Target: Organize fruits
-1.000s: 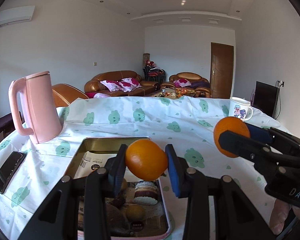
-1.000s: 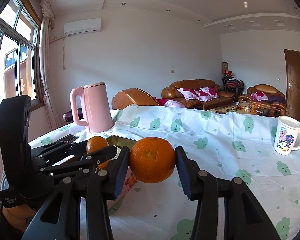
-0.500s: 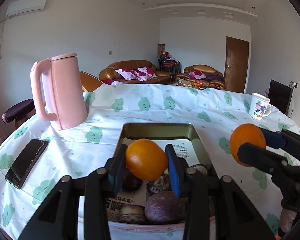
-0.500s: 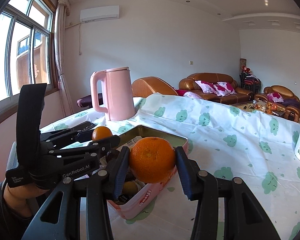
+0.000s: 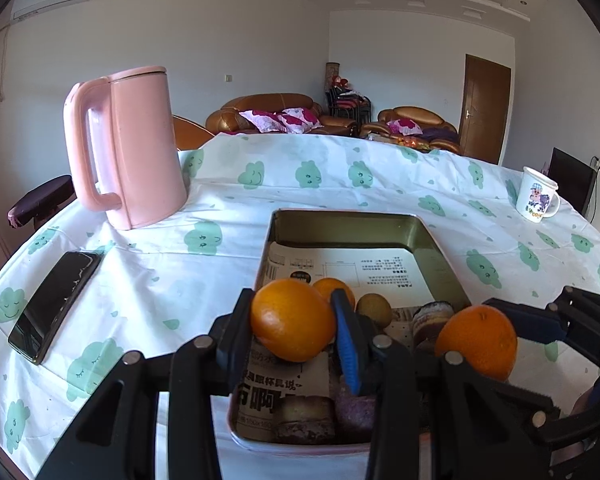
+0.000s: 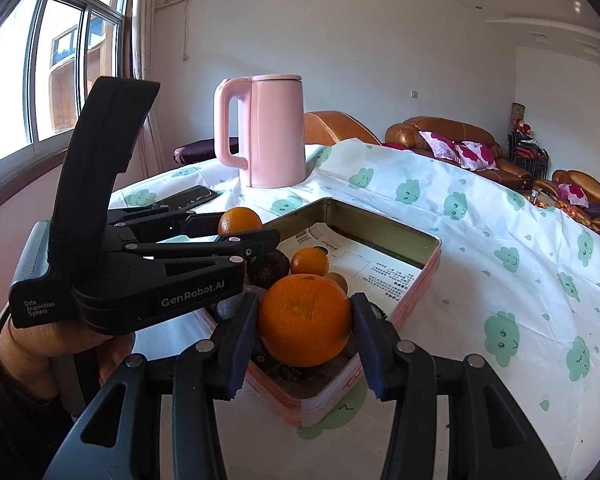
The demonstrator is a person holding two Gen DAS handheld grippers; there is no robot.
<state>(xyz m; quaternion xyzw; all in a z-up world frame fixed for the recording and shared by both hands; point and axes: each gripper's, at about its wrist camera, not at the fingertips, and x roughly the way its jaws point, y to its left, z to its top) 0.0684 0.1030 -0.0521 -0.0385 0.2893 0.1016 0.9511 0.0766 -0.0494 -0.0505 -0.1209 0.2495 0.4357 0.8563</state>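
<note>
Your left gripper (image 5: 294, 320) pinches a small orange (image 5: 293, 319) above the near end of the paper-lined tin (image 5: 342, 216), where a loose orange (image 5: 332, 288) already lies, while your right gripper (image 6: 305, 320) clamps a bigger orange (image 6: 305, 319) just over its near corner.

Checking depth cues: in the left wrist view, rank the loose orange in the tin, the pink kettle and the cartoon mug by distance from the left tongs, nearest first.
1. Loose orange, in the tin just beyond the left tongs.
2. Pink kettle, far left on the tablecloth.
3. Cartoon mug, far right near the table edge.
</note>
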